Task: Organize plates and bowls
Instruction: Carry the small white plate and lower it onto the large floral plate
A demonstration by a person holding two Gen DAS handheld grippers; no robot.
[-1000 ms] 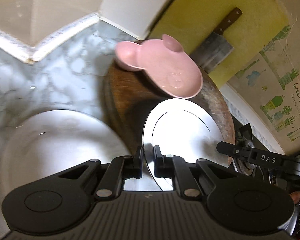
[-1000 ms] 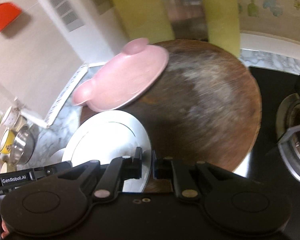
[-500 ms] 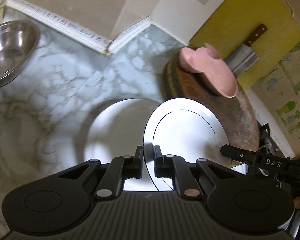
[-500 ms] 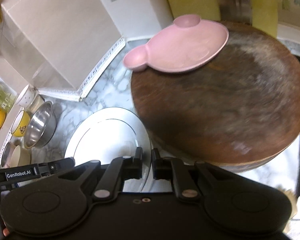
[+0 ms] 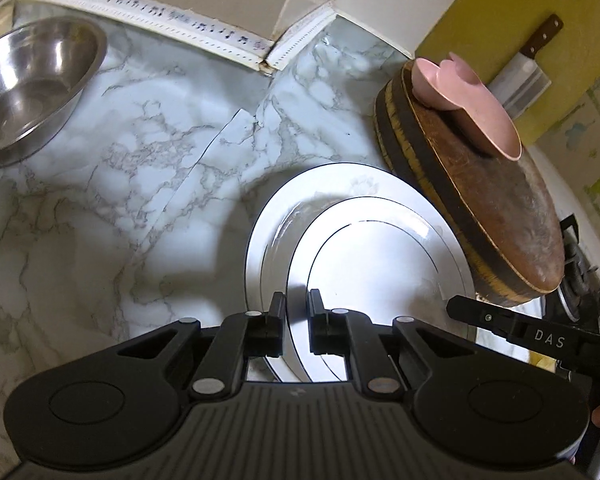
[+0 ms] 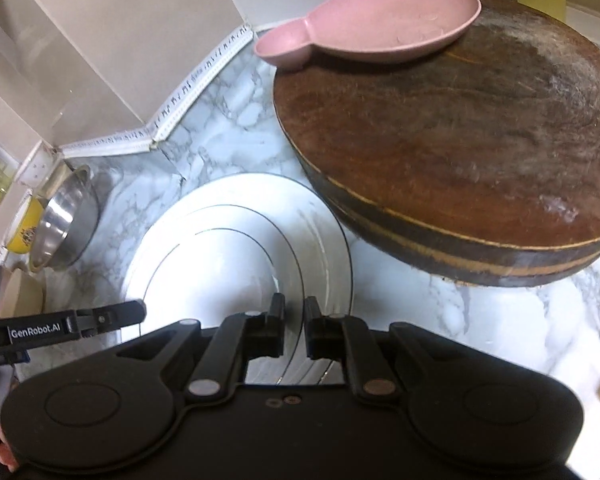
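Note:
My left gripper (image 5: 297, 312) and my right gripper (image 6: 294, 316) are each shut on opposite rims of a small white plate (image 5: 376, 264), which also shows in the right wrist view (image 6: 216, 264). It sits over a larger white plate (image 5: 276, 216) on the marble counter; the larger plate also shows in the right wrist view (image 6: 324, 216). I cannot tell if the two plates touch. A pink bear-shaped dish (image 6: 380, 36) rests on the round wooden chopping board (image 6: 480, 120).
A steel bowl (image 5: 28, 80) sits at the far left of the counter, with a yellow cup (image 6: 20, 228) behind it. A cleaver (image 5: 528, 68) hangs on the yellow wall. A gas hob (image 5: 580, 280) lies beyond the board.
Both grippers carried the small plate off the chopping board, leftward and down, to over the larger plate on the counter. The pink dish has stayed on the board.

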